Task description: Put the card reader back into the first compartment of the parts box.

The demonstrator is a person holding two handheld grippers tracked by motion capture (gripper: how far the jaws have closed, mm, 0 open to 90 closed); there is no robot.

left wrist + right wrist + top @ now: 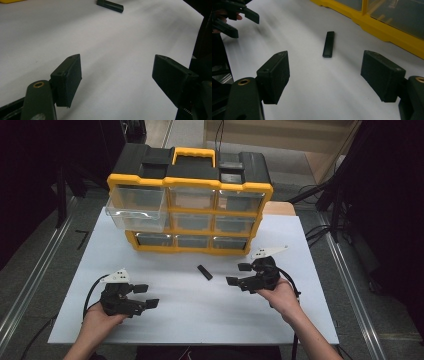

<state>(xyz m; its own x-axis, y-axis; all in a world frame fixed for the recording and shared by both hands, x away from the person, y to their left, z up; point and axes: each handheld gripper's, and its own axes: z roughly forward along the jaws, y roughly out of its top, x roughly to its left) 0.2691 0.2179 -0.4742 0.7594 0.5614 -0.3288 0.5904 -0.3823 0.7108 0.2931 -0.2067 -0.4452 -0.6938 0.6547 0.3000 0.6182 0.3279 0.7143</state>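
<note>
White worktop (165,320), dark room all around, no readable labels on anything. Your left claw (146,296) hovers low at the near left, jaws wide apart, holding nothing. Mid-worktop lies a small black bar (204,272), flat and well apart from both claws. Behind it sits the yellow-and-black drawer organizer (192,195), top-left drawer (135,206) pulled out. Your right claw (238,274) is wide too, empty; its own view shows the bar straight ahead.

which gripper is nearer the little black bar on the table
Right. The right gripper sits just beside the black bar, open jaws facing it. The left gripper is farther off, nearer the person, also open.
</note>
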